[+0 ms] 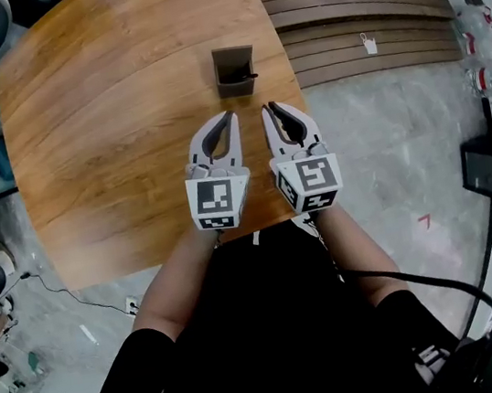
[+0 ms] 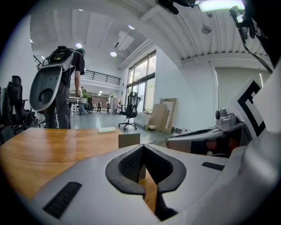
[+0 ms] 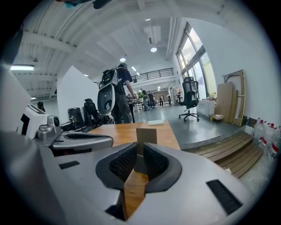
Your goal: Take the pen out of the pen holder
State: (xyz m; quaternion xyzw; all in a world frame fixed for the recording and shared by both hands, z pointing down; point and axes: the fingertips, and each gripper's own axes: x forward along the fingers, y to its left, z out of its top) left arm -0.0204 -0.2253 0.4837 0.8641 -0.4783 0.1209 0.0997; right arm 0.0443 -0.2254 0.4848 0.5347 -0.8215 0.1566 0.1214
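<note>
- The wooden table [image 1: 104, 121] fills the upper frame. The pen holder [image 1: 233, 59] stands at upper centre with the pen [image 1: 251, 76] still inside.
- Just below it, your left gripper [image 1: 230, 115] is closed and empty, and your right gripper [image 1: 267, 107] is slightly parted.
- You look to be approaching: open the right wider and reach for the pen.

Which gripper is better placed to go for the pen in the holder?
Right. The pen sticks out on the holder's right side, nearest the right gripper, whose jaws stand apart, framing the holder. The left gripper's tips are together.

Open table [image 1: 104, 121] around pen holder [image 1: 234, 71]
</note>
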